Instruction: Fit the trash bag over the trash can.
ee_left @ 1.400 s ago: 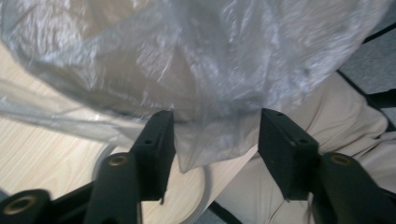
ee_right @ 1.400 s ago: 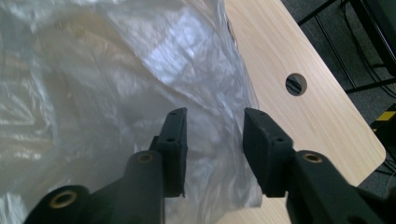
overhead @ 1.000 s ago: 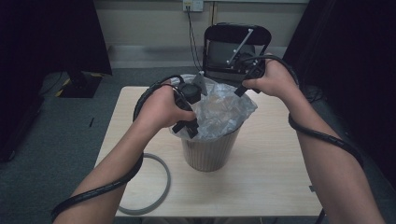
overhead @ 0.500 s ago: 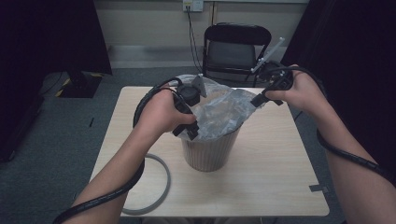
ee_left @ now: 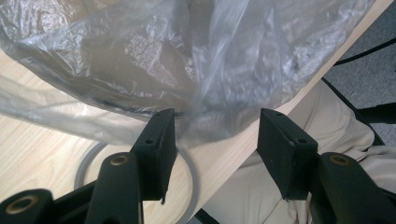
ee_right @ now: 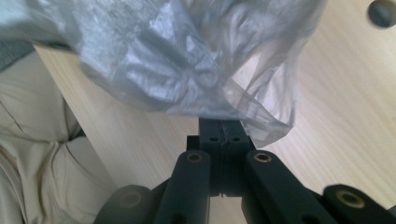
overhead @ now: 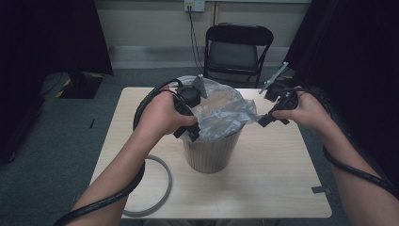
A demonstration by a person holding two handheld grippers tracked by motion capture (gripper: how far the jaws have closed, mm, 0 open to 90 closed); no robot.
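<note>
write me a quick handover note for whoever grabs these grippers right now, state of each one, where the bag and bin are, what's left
Left gripper: open, fingers either side of the clear plastic bag at the near rim of the bin.
Right gripper: shut on the bag's edge, holding it out to the right of the bin.
Bin stands upright mid-table; a grey ring lies at the table's near-left edge.
Done: bag sits in the bin, bunched at the top.
Left, probably: spread the bag's edge over the rim all round; the ring may go on afterwards.

Wood table (overhead: pixel 282 183); bin (overhead: pixel 209 153), grey ring (overhead: pixel 160 188)
</note>
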